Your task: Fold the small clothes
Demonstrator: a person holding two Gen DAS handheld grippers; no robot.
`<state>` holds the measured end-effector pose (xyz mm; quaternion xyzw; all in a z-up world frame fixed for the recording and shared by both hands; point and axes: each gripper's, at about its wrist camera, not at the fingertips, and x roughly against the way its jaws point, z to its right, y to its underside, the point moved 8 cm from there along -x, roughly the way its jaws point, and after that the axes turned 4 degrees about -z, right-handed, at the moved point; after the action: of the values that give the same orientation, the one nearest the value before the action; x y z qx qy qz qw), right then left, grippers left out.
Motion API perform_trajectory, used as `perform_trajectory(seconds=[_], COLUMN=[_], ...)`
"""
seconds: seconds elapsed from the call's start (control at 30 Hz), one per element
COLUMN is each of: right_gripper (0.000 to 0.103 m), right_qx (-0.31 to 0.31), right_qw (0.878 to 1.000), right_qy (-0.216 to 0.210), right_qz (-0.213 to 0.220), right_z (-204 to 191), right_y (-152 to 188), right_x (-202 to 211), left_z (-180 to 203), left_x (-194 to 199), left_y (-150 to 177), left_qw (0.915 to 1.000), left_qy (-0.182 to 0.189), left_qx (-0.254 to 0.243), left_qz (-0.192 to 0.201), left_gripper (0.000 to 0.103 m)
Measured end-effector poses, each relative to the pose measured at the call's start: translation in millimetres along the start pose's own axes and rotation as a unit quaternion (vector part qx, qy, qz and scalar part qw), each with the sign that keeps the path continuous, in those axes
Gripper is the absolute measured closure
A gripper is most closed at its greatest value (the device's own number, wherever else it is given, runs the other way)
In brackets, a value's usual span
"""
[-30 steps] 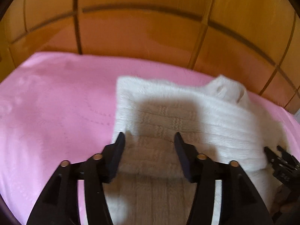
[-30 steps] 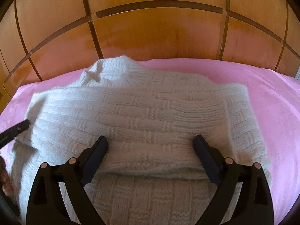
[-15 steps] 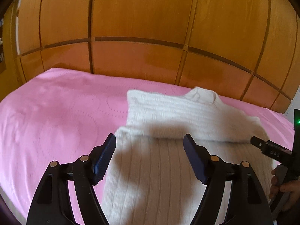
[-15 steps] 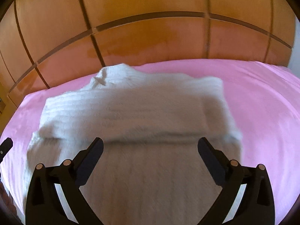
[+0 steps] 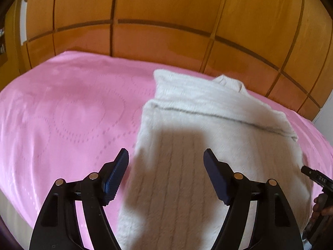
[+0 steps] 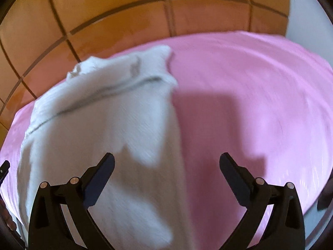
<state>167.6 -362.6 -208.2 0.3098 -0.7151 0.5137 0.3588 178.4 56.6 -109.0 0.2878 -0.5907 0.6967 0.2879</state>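
Left wrist view first: my left gripper (image 5: 165, 170) hangs with its jaws wide apart and nothing between them, over the near left part of the white knitted sweater (image 5: 208, 145), casting a shadow on the knit. Just past that shadow a fold line crosses the sweater from side to side, with the layer beyond showing under it and the collar poking up at the far end, close to the bed's far edge. The sweater lies flat on the pink bedspread (image 5: 72, 114), which runs bare toward the bed's left edge. At the right border of this view I can see the tip of my right gripper (image 5: 314, 176). Beyond the bed stands a panelled wooden headboard (image 5: 166, 41). Right wrist view, blurred: my right gripper (image 6: 167, 171) also has its jaws spread with nothing held, straddling the sweater's (image 6: 104, 125) right edge, one finger over knit, the other over pink bedspread (image 6: 249, 93); the headboard (image 6: 124, 20) rises behind.
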Motion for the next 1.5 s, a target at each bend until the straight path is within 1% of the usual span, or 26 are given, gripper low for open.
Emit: perform_trajectory(seconds=[0.07, 0.17, 0.23, 0.33, 0.4, 0.5, 0.57, 0.6, 0.63, 0.67, 0.7, 0.73, 0.77, 0.8, 0.83, 0.87, 0.9, 0.93, 1.0, 1.1, 1.17, 1.23, 1.33, 1.4, 1.5], right_gripper=[0.002, 0.002, 0.002, 0.002, 0.002, 0.004, 0.016, 0.021, 0.032, 0.041, 0.045, 0.052, 0.056, 0.067, 0.082, 0.088, 0.089, 0.09, 0.09, 0.09, 0.09, 0.09, 0.09, 0.091, 0.091], right_qx=[-0.014, -0.006, -0.002, 0.0, 0.001, 0.009, 0.015, 0.019, 0.027, 0.032, 0.04, 0.046, 0.052, 0.057, 0.063, 0.065, 0.068, 0.075, 0.079, 0.073, 0.06, 0.041, 0.011, -0.012, -0.048], right_qw=[1.0, 0.999, 0.999, 0.997, 0.995, 0.992, 0.99, 0.989, 0.987, 0.986, 0.984, 0.982, 0.981, 0.98, 0.979, 0.978, 0.977, 0.977, 0.975, 0.972, 0.971, 0.97, 0.97, 0.972, 0.973], right_qy=[-0.016, -0.033, -0.048, -0.07, -0.083, -0.104, -0.109, -0.111, -0.113, -0.116, -0.122, -0.126, -0.128, -0.129, -0.13, -0.133, -0.139, -0.146, -0.167, -0.197, -0.217, -0.23, -0.238, -0.231, -0.221], right_qz=[-0.011, -0.014, -0.025, -0.039, -0.05, -0.076, -0.089, -0.096, -0.106, -0.113, -0.125, -0.13, -0.136, -0.14, -0.145, -0.146, -0.145, -0.139, -0.125, -0.103, -0.082, -0.07, -0.05, -0.038, -0.037], right_z=[7, 9, 9, 9, 8, 4, 1, 0, -3, -6, -9, -11, -13, -15, -18, -20, -23, -29, -39, -51, -57, -58, -57, -58, -51], right_y=[11, 25, 37, 56, 68, 92, 103, 109, 117, 122, 129, 131, 132, 133, 134, 133, 131, 126, 117, 101, 83, 66, 37, 11, -18], right_x=[2, 11, 17, 26, 31, 39, 42, 44, 46, 47, 48, 48, 48, 47, 47, 48, 49, 53, 62, 72, 78, 77, 71, 56, 34], left_z=[-7, -19, -27, -36, -42, -47, -50, -50, -51, -50, -50, -49, -48, -46, -45, -43, -43, -42, -43, -41, -35, -29, -20, -17, -13], left_x=[-1, -1, 2, 8, 11, 17, 23, 26, 29, 30, 33, 35, 36, 36, 37, 37, 38, 41, 46, 54, 59, 58, 47, 35, 8], left_y=[9, 21, 29, 40, 53, 70, 84, 93, 100, 105, 111, 118, 122, 126, 127, 127, 126, 123, 117, 100, 82, 66, 37, 19, -13], left_qw=[0.9999, 0.9996, 0.9994, 0.9992, 0.9984, 0.9969, 0.9951, 0.9936, 0.9921, 0.9909, 0.9894, 0.987, 0.9855, 0.9837, 0.9824, 0.9815, 0.981, 0.9811, 0.9801, 0.9758, 0.9723, 0.9703, 0.9681, 0.9675, 0.9709], left_qy=[-0.004, -0.01, -0.012, -0.002, 0.001, 0.018, 0.039, 0.049, 0.059, 0.066, 0.075, 0.09, 0.099, 0.108, 0.114, 0.119, 0.124, 0.13, 0.147, 0.184, 0.209, 0.221, 0.233, 0.235, 0.216], left_qx=[-0.008, -0.014, -0.017, -0.022, -0.029, -0.033, -0.034, -0.036, -0.039, -0.042, -0.044, -0.043, -0.041, -0.04, -0.041, -0.041, -0.04, -0.036, -0.021, 0.006, 0.017, 0.021, 0.033, 0.045, 0.064], left_qz=[-0.009, -0.021, -0.027, -0.034, -0.049, -0.069, -0.084, -0.095, -0.104, -0.11, -0.117, -0.126, -0.132, -0.138, -0.142, -0.144, -0.144, -0.139, -0.132, -0.119, -0.104, -0.095, -0.086, -0.082, -0.081], left_gripper=[0.03, 0.03, 0.03, 0.03, 0.03, 0.03, 0.03, 0.031, 0.037, 0.041, 0.047, 0.053, 0.056, 0.065, 0.08, 0.089, 0.093, 0.095, 0.096, 0.096, 0.096, 0.096, 0.096, 0.096, 0.096])
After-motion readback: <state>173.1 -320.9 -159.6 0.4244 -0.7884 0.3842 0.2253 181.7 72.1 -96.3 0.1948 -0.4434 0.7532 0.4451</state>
